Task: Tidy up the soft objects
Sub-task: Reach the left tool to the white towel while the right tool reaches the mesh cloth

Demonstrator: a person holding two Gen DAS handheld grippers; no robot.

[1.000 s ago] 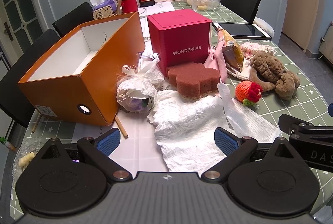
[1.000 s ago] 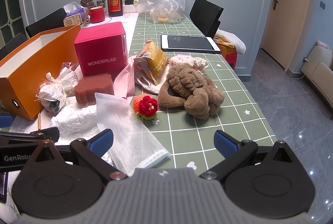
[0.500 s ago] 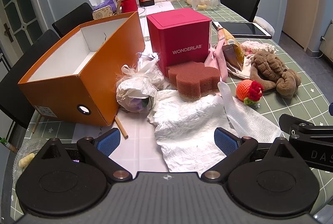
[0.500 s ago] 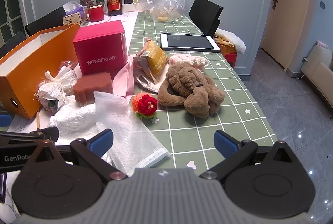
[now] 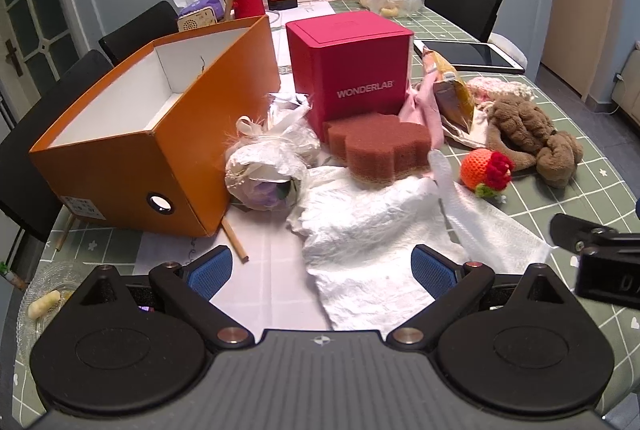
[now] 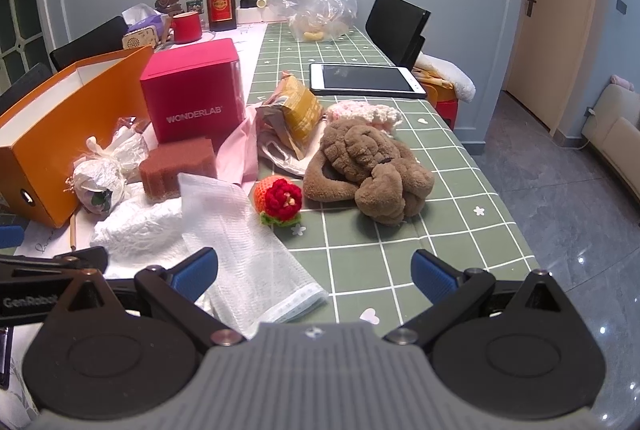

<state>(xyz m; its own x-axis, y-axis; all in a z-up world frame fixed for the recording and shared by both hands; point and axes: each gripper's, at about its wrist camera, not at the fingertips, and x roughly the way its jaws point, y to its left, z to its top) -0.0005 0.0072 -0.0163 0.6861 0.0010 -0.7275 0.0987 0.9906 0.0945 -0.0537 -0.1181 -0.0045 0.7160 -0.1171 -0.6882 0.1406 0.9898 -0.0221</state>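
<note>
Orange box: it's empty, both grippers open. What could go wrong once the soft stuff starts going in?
1. The sponge sits against the red WONDERLAB box and on the white paper sheet; lifting it may drag either.
2. The mesh cloth lies over that sheet, so a pinch may take both.
3. The orange box is light card; a nudge could shift it.

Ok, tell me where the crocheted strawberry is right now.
The crocheted strawberry lies on the green tablecloth, between the white mesh cloth and the brown plush toy, ahead of the right gripper.
</note>
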